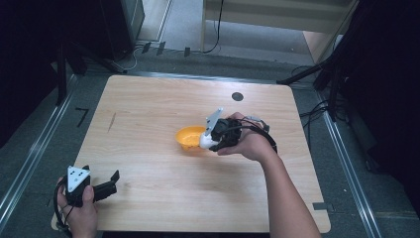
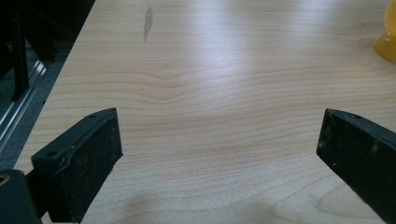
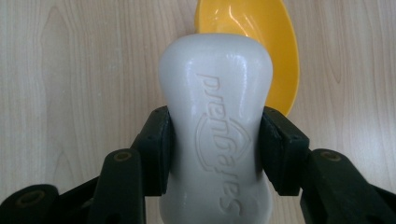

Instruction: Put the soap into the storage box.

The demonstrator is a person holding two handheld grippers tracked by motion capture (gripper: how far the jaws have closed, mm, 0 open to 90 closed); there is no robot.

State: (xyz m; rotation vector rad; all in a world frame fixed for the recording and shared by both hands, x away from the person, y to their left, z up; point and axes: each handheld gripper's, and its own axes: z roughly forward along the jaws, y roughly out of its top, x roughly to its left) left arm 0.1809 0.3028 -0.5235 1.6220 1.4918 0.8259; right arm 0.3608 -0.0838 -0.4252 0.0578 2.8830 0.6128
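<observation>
High view: wooden table [image 1: 148, 114], the right gripper [image 1: 214, 140] near table centre, clamped on a white soap bar [image 1: 207, 142] held at the near rim of a yellow bowl [image 1: 189, 137]. Right gripper view: soap bar [image 3: 215, 126] pinched across its narrowed waist, one jaw on each long side, embossed lettering face up toward the camera, rounded far end overlapping the yellow bowl [image 3: 261, 51] below and beyond it; cannot tell if the bar touches the bowl or hangs just above it. Handling guess: the bar looks rigid, smooth and glossy, probably light, likely slippery if squeezed off-centre, not fragile but could dent or squirt out of the pads; the waist is the sensible hold and that is where the jaws sit. The bowl looks like thin plastic, light, easy to shove or tip if the bar is pressed on its rim. Right hand [image 1: 250, 144] wraps the gripper from the right, forearm coming up from bottom centre, wrist turned so the jaws point left and down at the bowl. Left gripper [image 1: 115, 177] sits at the near left corner, low over the table, jaws spread wide with nothing between them; left gripper view confirms bare wood between the pads, yellow bowl edge [image 2: 387, 42] far off at top right. Left hand [image 1: 81, 210] grips it from below, idle pose.
</observation>
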